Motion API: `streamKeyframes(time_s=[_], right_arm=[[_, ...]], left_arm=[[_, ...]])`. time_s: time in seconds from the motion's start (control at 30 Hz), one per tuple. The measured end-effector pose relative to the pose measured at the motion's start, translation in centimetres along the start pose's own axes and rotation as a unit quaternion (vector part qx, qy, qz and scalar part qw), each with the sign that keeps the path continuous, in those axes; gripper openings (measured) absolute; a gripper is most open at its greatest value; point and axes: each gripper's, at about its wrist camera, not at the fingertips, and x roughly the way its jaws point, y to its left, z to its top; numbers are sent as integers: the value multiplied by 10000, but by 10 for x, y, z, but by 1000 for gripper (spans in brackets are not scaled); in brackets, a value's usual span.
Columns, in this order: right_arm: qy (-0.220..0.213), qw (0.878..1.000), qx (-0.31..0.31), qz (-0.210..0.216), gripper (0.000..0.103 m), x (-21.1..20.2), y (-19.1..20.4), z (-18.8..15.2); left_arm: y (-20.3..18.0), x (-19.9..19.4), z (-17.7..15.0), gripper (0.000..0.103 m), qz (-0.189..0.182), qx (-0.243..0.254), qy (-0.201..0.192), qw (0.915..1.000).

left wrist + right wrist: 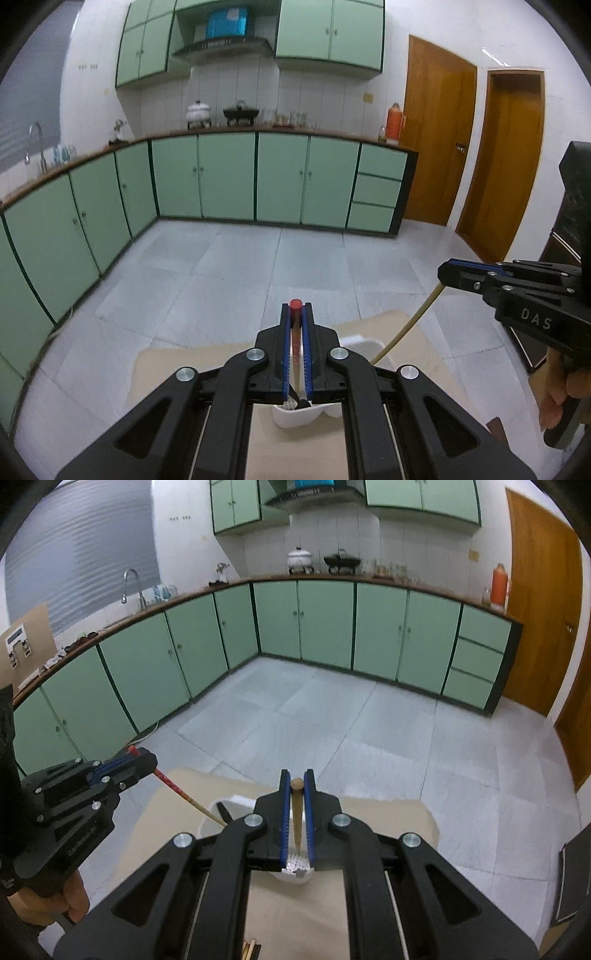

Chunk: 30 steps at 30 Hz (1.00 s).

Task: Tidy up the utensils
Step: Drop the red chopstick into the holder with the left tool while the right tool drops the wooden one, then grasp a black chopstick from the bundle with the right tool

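Observation:
My left gripper (296, 314) is shut on a red-tipped wooden utensil (295, 334) that points down toward a white utensil holder (295, 419) on the beige table (177, 369). My right gripper (296, 781) is shut on a plain wooden-handled utensil (296, 812), also held above the white holder (236, 801). The right gripper shows in the left wrist view (448, 274), its pale handle (406, 325) slanting down into the holder. The left gripper shows in the right wrist view (146, 761) with the red-tipped stick (188, 797). A black utensil (223, 810) stands in the holder.
Green kitchen cabinets (221, 177) run along the far wall and the left side. Tiled floor (258, 266) lies beyond the table's far edge. Wooden doors (498, 158) stand at the right. Several loose sticks (251, 950) lie on the table near me.

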Motion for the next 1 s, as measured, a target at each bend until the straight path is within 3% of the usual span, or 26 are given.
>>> streamKeyframes(time_s=[0.1,0.2,0.27,0.5,0.63,0.77,0.93,1.0], right_arm=[[133,9999,7,23,8,11,-2,-7],[7,10000,58,65,17,1,-3,-10],[-112,9999,64,88,22,-12,-4,-9],[-577,9980,50,257,22,-82,-10,-47],[-787,9965,29,283,31,-120,-9,-100],[-941,9953,-133,178,37,-147,-2,-164],[-899,9957,-196,64,54,-162,16,-266],[-798,9965,-247,18,57,-158,28,-314]], left_arm=[[8,12,-7,8,59,-82,135,9999],[17,5,-8,32,97,-159,83,9998],[21,-12,-7,38,106,-126,-35,9999],[31,-88,-28,55,173,27,-422,9990],[29,-129,-58,70,228,-20,-604,9979],[16,-170,-109,84,396,88,-816,9958],[2,-201,-181,97,500,65,-889,9948],[0,-209,-214,97,542,-22,-836,9950]])
